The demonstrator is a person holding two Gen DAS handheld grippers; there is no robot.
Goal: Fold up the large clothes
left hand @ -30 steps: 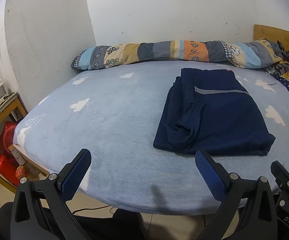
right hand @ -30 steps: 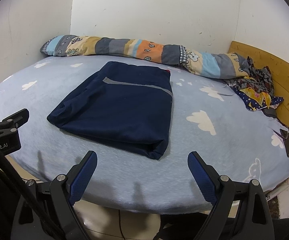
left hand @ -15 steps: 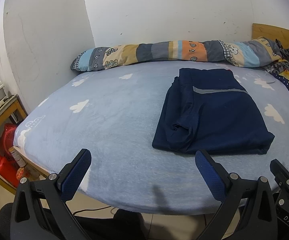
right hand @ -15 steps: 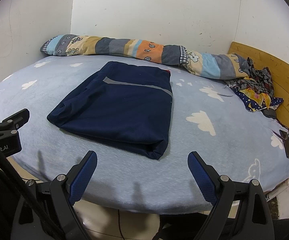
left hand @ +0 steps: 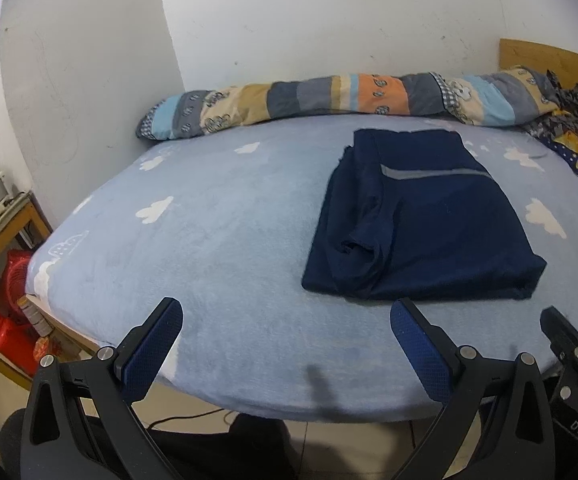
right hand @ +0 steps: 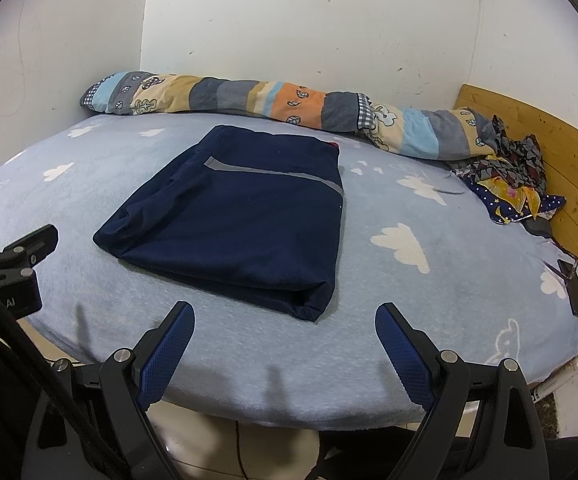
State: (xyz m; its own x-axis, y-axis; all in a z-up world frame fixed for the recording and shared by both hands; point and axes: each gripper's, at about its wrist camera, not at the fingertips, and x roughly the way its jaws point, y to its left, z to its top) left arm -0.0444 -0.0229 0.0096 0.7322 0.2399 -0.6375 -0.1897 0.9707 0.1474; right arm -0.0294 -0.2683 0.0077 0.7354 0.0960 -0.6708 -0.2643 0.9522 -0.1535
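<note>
A navy garment (left hand: 421, 220) with a thin grey stripe lies folded into a rectangle on the light blue bed (left hand: 217, 240); a sleeve shows tucked along its left side. In the right wrist view the same garment (right hand: 245, 224) lies flat in the middle of the bed (right hand: 429, 300). My left gripper (left hand: 287, 340) hangs open over the bed's near edge, short of the garment's front left corner, holding nothing. Just before the garment's near right corner, my right gripper (right hand: 285, 344) is open and empty too. The other gripper's black frame (right hand: 13, 268) shows at the left.
A patchwork rolled quilt (right hand: 273, 104) runs along the far wall. Patterned clothes (right hand: 509, 184) are heaped by the wooden headboard (right hand: 561, 152) at the right, with a phone on a cable (right hand: 575, 292) near that edge. A wooden shelf with red items (left hand: 5, 276) stands left of the bed.
Both views have shifted only slightly; the garment sits a little lower in the left wrist view. Both grippers stay open and the garment lies untouched.
</note>
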